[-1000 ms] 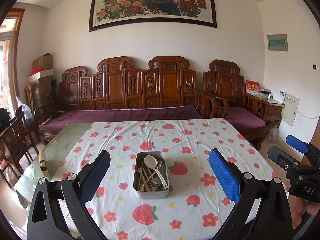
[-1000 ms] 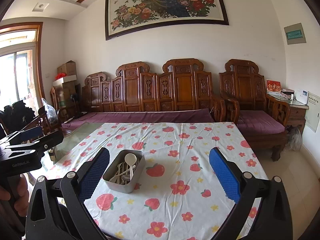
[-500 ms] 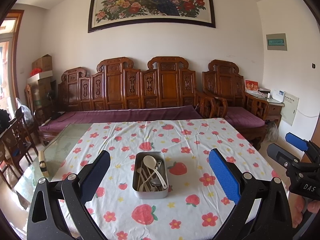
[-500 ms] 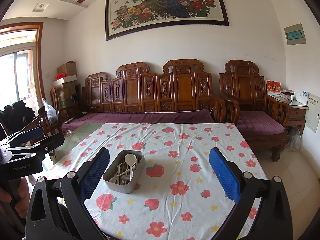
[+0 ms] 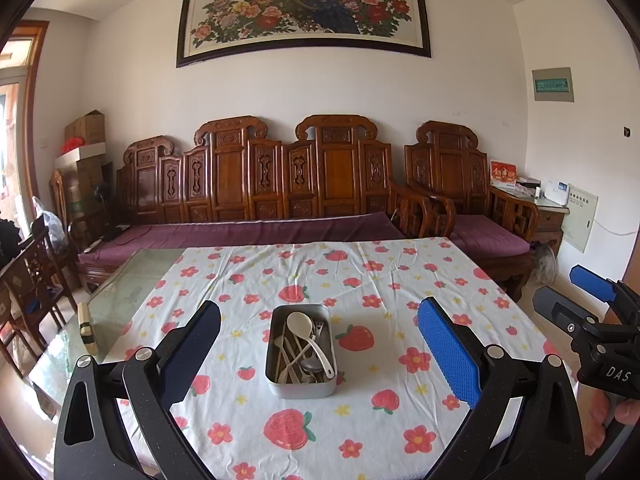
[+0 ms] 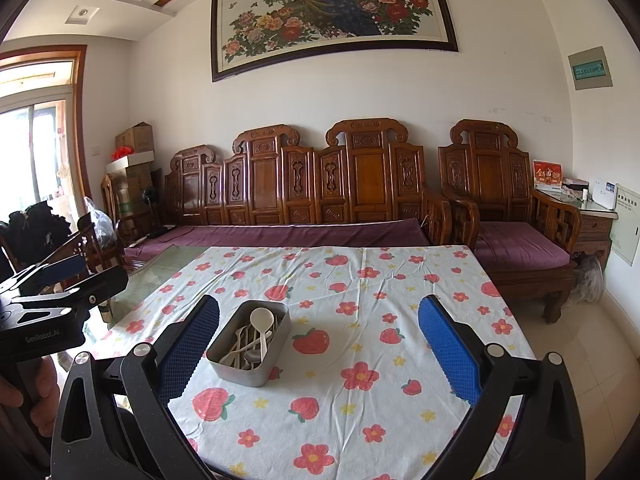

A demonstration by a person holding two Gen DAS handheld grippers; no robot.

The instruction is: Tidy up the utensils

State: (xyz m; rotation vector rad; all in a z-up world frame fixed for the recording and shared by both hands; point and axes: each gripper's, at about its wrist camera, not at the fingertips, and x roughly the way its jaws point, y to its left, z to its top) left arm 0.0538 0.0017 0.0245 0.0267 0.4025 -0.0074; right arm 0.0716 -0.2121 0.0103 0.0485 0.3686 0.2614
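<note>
A grey metal tin (image 5: pixel 301 387) stands on the flowered tablecloth (image 5: pixel 360 280). It holds several utensils, among them a cream ladle-shaped spoon (image 5: pixel 301 323) and a metal spoon (image 5: pixel 311 365). The tin also shows in the right wrist view (image 6: pixel 244 372) with the cream spoon (image 6: pixel 261 317) on top. My left gripper (image 5: pixel 320 354) is open and empty, held above the near table edge, with the tin ahead between its blue pads. My right gripper (image 6: pixel 318 346) is open and empty, with the tin ahead to its left.
A glass tabletop (image 5: pixel 116 304) lies bare left of the cloth, with a small block (image 5: pixel 86 326) on it. A carved wooden sofa (image 5: pixel 280 184) stands behind the table, an armchair (image 5: pixel 472 200) at the right, dining chairs (image 5: pixel 28 280) at the left.
Both grippers stay open and nearly still; the views drift only slightly. The tin and utensils have not moved.
</note>
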